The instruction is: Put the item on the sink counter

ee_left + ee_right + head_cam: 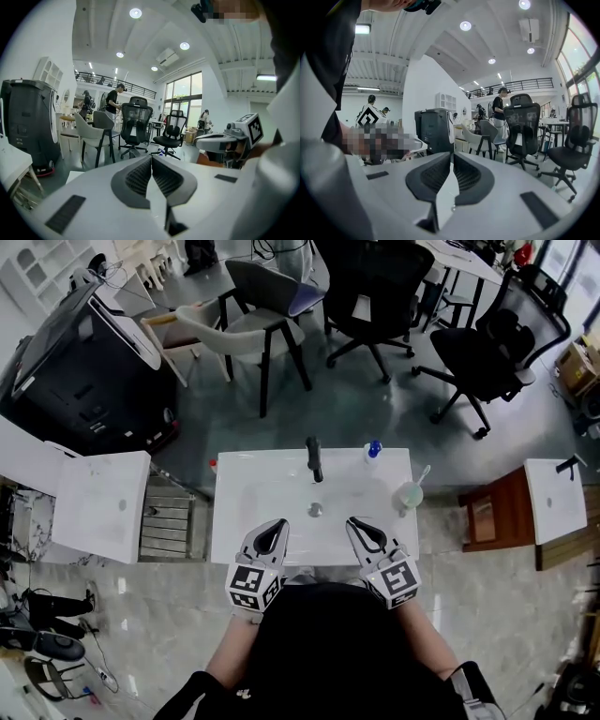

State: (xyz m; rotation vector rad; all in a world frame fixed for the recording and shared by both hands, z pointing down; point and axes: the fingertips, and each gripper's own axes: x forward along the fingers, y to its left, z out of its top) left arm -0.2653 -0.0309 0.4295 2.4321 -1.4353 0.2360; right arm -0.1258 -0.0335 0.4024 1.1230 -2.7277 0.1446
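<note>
Jaws of the left gripper (273, 531) are together with nothing between the pads. The right gripper (362, 527) is likewise closed and empty, and the two are held side by side over the near edge of the white sink counter (246, 491). Standing on the counter: a cup (408, 495) with a toothbrush, ahead and to the right of the right jaws and well apart from them. A blue-capped bottle (373, 451) stands farther ahead beside the faucet (314, 459), which is straight ahead between the two jaw pairs. Cannot tell which of these is the task's item; neither touches a jaw.
</note>
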